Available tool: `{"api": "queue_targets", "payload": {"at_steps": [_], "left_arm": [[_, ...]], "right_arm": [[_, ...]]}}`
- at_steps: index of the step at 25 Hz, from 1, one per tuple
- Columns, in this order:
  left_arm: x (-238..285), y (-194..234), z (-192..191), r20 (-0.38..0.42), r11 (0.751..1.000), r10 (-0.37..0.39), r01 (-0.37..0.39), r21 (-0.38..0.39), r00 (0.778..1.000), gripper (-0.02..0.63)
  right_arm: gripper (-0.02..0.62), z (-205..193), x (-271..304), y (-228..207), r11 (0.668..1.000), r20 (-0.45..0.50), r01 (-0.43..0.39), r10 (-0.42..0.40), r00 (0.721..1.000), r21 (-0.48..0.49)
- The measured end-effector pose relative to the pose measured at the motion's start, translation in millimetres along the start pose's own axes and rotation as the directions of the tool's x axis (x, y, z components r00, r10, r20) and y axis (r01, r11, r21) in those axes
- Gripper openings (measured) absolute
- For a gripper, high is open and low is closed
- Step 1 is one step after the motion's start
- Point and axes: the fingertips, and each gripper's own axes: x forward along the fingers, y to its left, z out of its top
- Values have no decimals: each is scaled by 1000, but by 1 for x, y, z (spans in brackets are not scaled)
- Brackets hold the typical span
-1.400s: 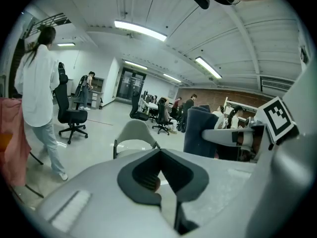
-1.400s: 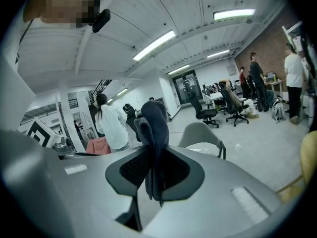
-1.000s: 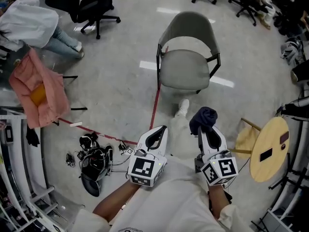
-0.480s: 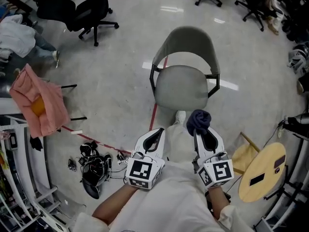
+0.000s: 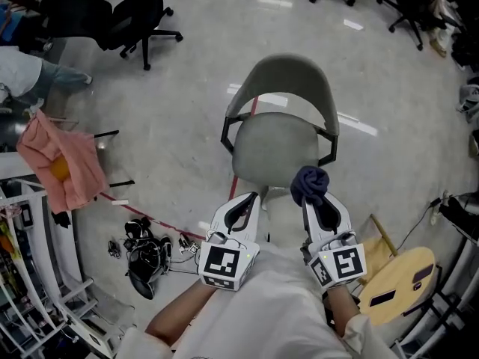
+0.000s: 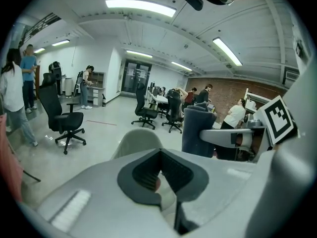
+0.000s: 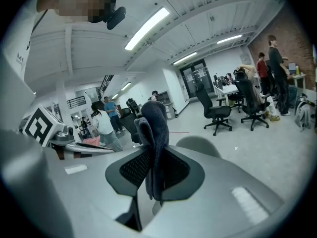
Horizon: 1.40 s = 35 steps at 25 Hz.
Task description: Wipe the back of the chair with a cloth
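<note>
- We are looking down on a grey chair [image 5: 278, 146] standing on bare floor straight ahead of both hand-held grippers. Its curved back [image 5: 288, 73] is rising on the far side of the seat.
- Open floor is lying all round the chair, widest to its left and beyond the back. A red floor line [image 5: 241, 159] is running in under its left side.
- Bordering that room, we are listing:
  - a black office chair [image 5: 142, 12] at far left
  - a pink garment [image 5: 58, 163] draped at the left edge
  - a tangle of black gear [image 5: 146, 254] on the floor, near left
  - a round wooden counter [image 5: 397, 294] low on the right
- The left hand-held gripper [image 5: 241, 204] is hovering just short of the seat's near edge. Its jaws are pressing together, with nothing between them.
- The right hand-held gripper [image 5: 320, 200] is hovering beside it and clenching a dark blue cloth [image 5: 310, 185].
- The cloth is bunching up above the jaw tips, with a fold trailing down between the pads.
- In the head view the cloth is showing against the seat's near edge, well apart from the back.
</note>
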Motion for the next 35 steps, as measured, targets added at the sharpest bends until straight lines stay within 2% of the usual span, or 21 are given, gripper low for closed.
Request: {"api": "queue_targets", "payload": {"at_steps": [5,9,12,17,26,31,35], "left_arm": [[22,2,9,-5,1000,4,-4,8,1000,0],[38,24,13,-18,1000,7,-7,-8,1000,0],[47,38,10,-22,1000,4,-4,-8,1000,2],[66,70,14,-5,1000,-10,10,-19,1000,2],[100,127,17,12,1000,-17,17,-13,1000,1],[121,149,-3,-31,1000,-9,9,-6,999,1],[136,156,-17,-52,999,-28,25,-46,998,2]], "right_arm": [[77,4,20,-10,999,-25,-50,50,998,-1],[77,5,49,-3,995,-63,-101,100,993,-21],[77,-1,64,0,994,-82,-109,107,991,-22],[77,-4,105,-3,997,-85,-66,63,994,-41],[77,-5,171,-7,1000,-42,9,-9,999,-2],[77,-14,196,-19,999,-40,30,-30,999,-11],[77,-29,211,-34,998,-40,64,-65,997,-8]]}}
